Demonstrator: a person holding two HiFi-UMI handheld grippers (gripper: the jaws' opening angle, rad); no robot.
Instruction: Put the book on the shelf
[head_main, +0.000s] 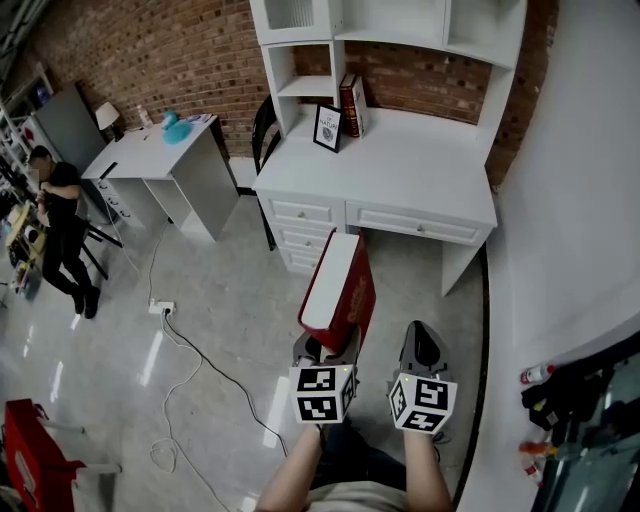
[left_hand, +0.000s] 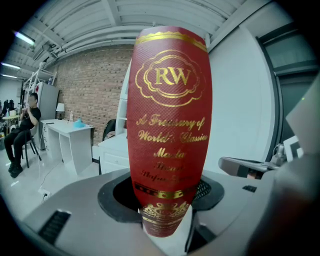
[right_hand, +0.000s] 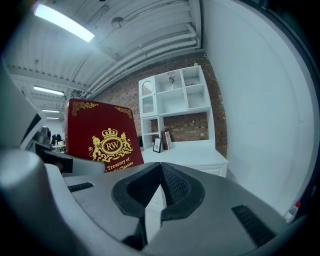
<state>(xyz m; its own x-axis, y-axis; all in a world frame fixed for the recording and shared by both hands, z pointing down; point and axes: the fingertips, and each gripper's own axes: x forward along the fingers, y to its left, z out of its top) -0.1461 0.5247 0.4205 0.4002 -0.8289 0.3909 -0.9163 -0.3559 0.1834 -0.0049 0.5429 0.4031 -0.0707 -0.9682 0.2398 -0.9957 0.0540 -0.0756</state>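
A thick red book (head_main: 340, 290) with gold lettering stands upright between the jaws of my left gripper (head_main: 328, 350), which is shut on its lower end. Its spine (left_hand: 170, 125) fills the left gripper view, and its cover (right_hand: 100, 142) shows at the left of the right gripper view. My right gripper (head_main: 423, 345) hangs just right of the book, shut with nothing in it, its tips meeting (right_hand: 161, 167). Ahead stands a white desk (head_main: 400, 160) with a white shelf unit (head_main: 390, 30) on top. Both are still at a distance (right_hand: 172, 95).
On the desk, a few books (head_main: 350, 105) and a framed picture (head_main: 328, 127) lean by the shelf side. A black chair (head_main: 262, 130) and a second white desk (head_main: 160, 160) stand to the left. A person (head_main: 60, 230) sits far left. Cables (head_main: 170, 320) lie on the floor. A white wall (head_main: 580, 200) runs along the right.
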